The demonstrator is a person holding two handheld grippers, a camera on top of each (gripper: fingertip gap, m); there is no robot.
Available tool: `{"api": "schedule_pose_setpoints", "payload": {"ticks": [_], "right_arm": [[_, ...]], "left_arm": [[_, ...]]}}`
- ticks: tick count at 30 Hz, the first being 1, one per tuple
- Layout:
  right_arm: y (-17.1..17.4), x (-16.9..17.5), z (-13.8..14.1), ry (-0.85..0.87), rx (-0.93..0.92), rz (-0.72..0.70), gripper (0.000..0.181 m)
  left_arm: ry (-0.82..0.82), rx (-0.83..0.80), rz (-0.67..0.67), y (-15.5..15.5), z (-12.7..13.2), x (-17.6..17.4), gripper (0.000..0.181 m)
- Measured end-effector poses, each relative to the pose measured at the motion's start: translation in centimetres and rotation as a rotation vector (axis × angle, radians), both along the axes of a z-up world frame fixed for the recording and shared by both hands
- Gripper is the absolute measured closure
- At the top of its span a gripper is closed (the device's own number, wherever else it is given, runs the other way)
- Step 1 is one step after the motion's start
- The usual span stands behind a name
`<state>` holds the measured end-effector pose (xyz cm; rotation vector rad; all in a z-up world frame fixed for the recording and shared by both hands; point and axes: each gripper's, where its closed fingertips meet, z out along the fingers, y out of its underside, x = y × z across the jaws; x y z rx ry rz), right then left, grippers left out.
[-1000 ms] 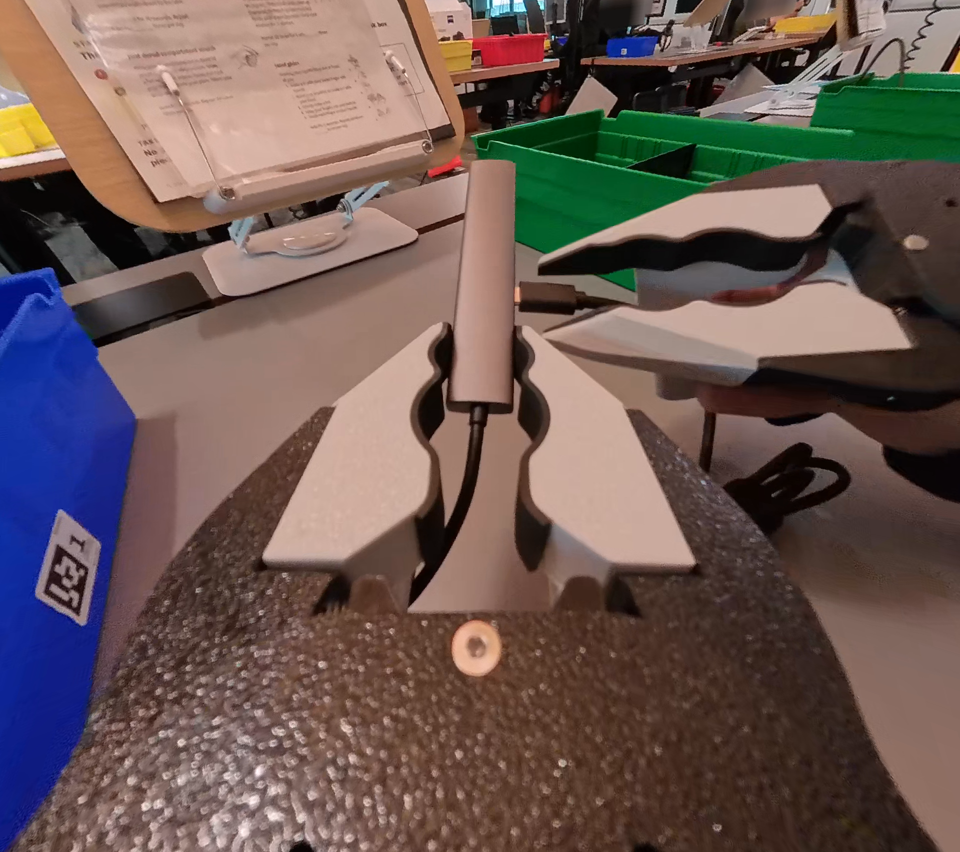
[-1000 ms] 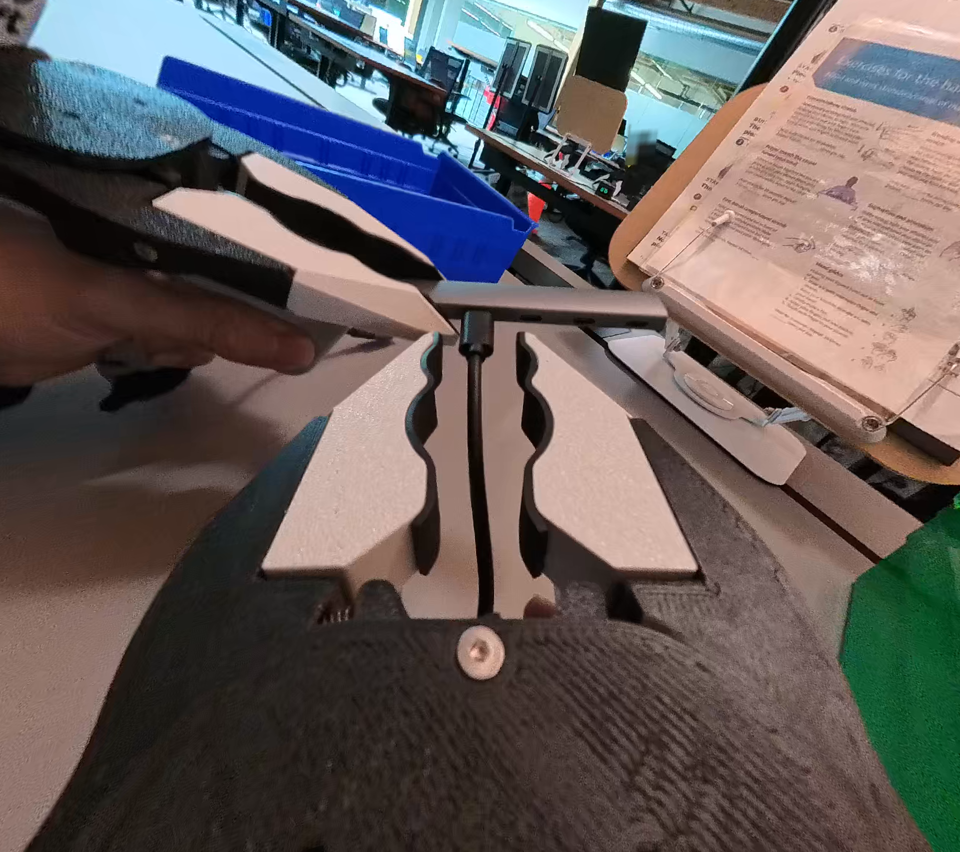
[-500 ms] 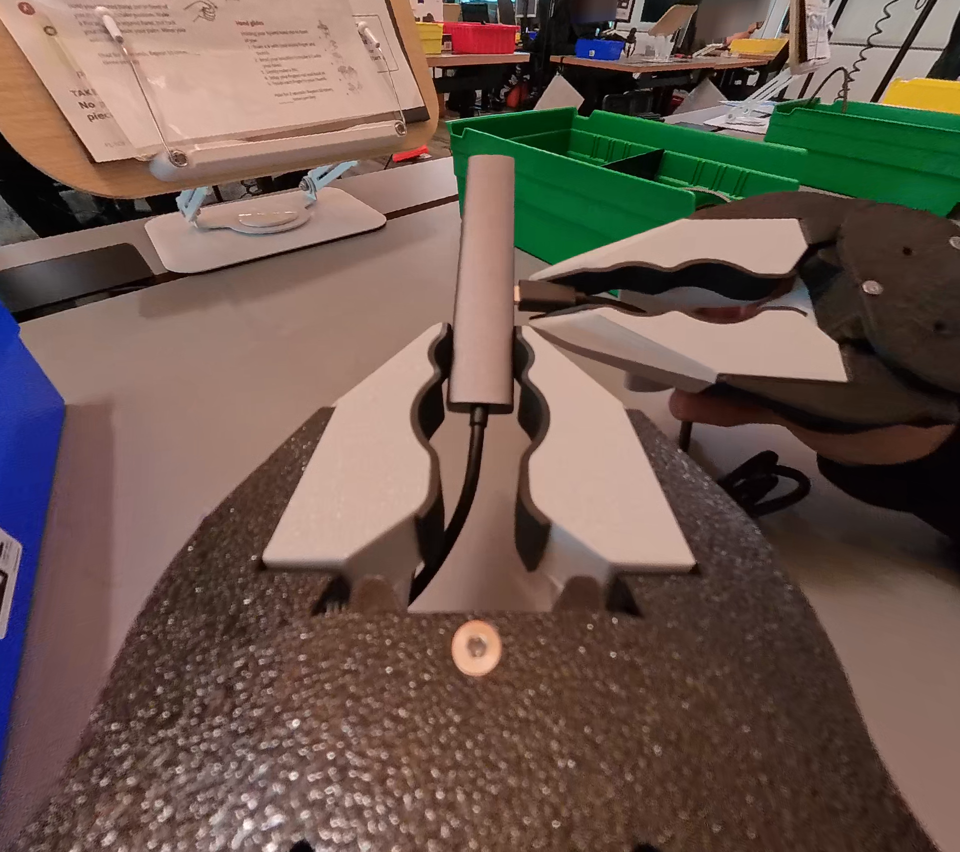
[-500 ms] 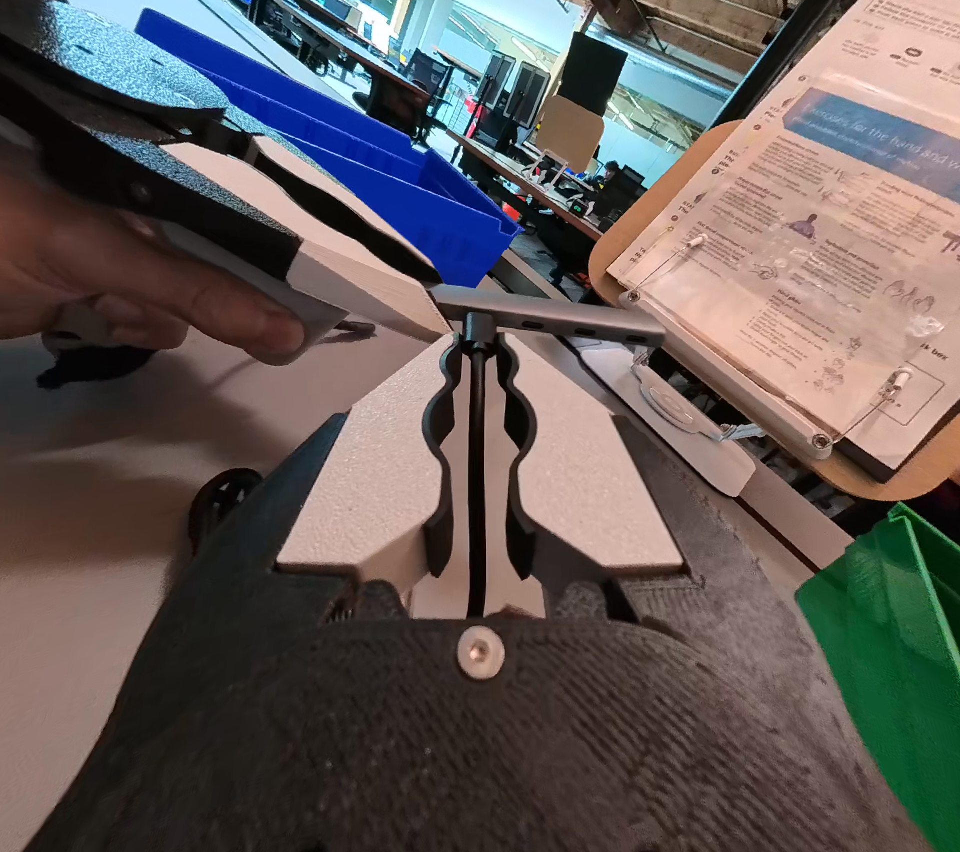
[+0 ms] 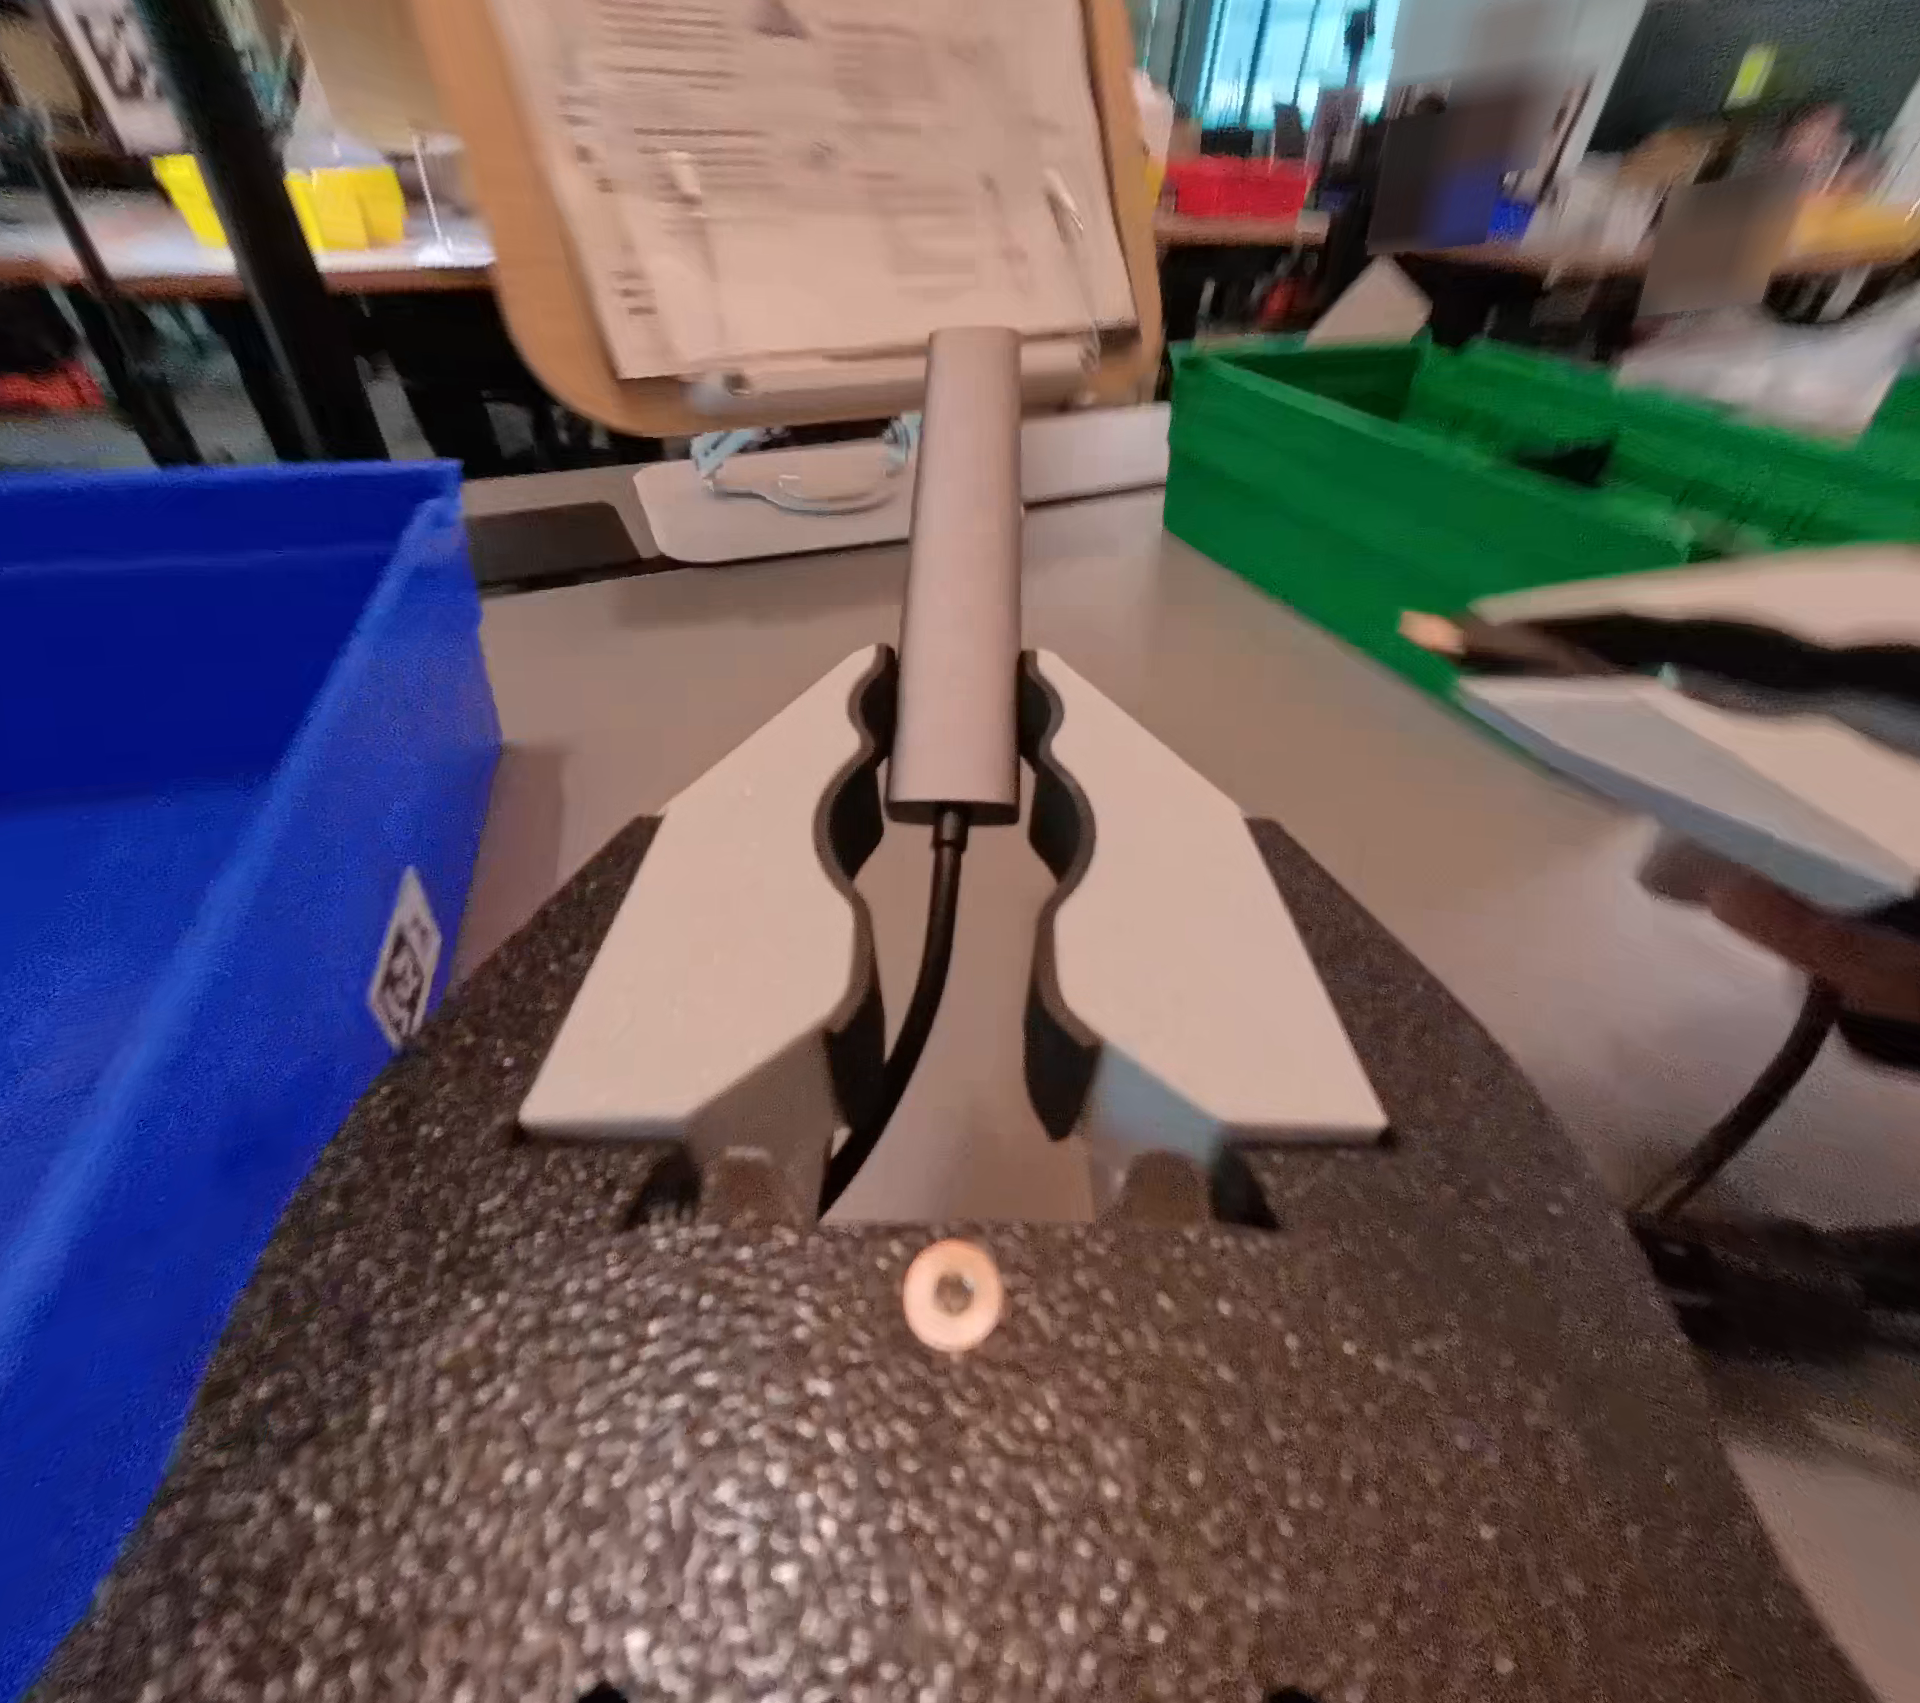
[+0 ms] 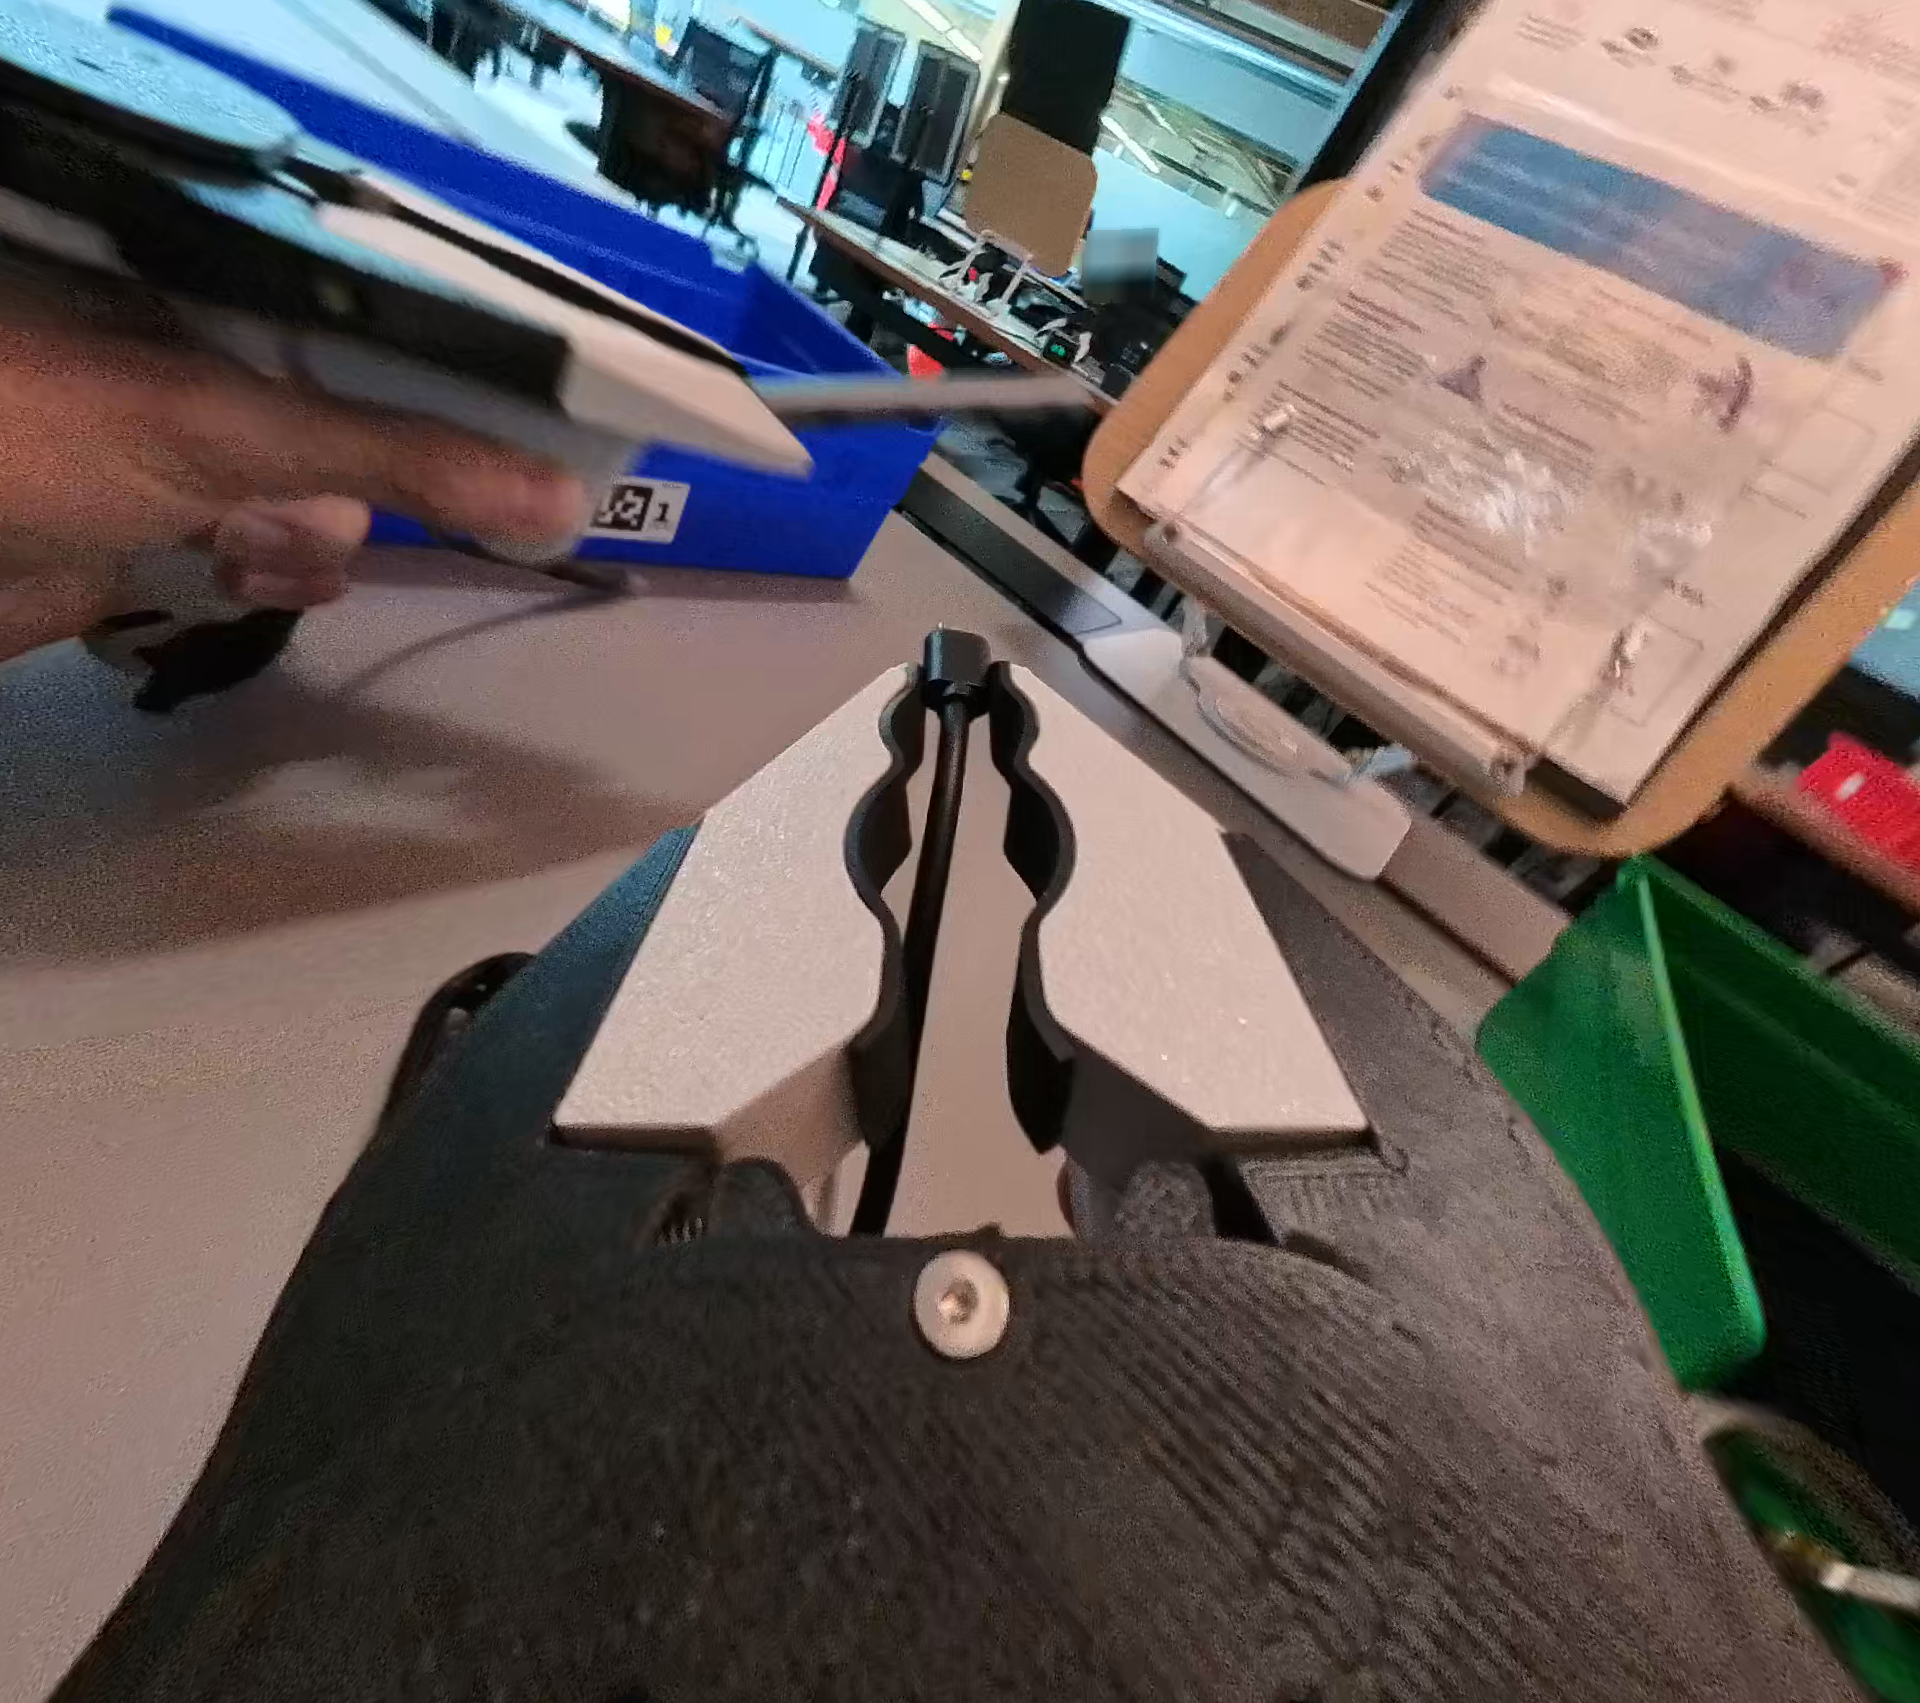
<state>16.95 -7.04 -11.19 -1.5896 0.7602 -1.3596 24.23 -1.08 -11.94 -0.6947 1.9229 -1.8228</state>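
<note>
My left gripper (image 5: 956,666) is shut on a grey USB hub (image 5: 961,573) that sticks straight forward from its fingers, with the hub's own black cable (image 5: 925,978) running back between them. My right gripper (image 6: 956,677) is shut on a black cable (image 6: 935,843), just behind its plug (image 6: 956,651), which pokes out past the fingertips. The plug is free of the hub and a gap lies between them. In the right wrist view the left gripper (image 6: 769,448) and hub (image 6: 925,396) are up to the left. In the left wrist view the right gripper (image 5: 1455,656) is at the right.
A blue bin (image 5: 208,718) stands on the left of the grey table (image 5: 1299,770), a green bin (image 5: 1403,490) at the right. A wooden document stand (image 5: 790,95) with printed sheets stands behind. A hand (image 6: 208,490) holds the left gripper. Cable slack (image 5: 1714,1134) lies at the right.
The plug was in the side of the hub. It has come out, and the two grippers have moved apart; the left one swung towards the blue bin.
</note>
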Motion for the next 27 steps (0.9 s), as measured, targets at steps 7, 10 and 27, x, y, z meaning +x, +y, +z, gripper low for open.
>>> {"api": "schedule_pose_setpoints", "payload": {"ticks": [7, 10, 27], "right_arm": [[-7.4, -3.7, 5.0, -0.123, 0.027, -0.131, 0.171], [-11.5, -5.1, 10.0, -0.142, -0.135, -0.177, 0.172], [-23.0, 0.3, 2.3, 0.392, -0.365, -0.117, 0.175]], "left_arm": [[-0.010, -0.096, -0.119, -0.1, 1.0, -1.0, 0.160], [-0.002, -0.078, -0.149, -0.6, 0.5, -1.3, 0.160], [0.052, -0.082, -0.201, -0.9, -0.3, -1.3, 0.160]]}}
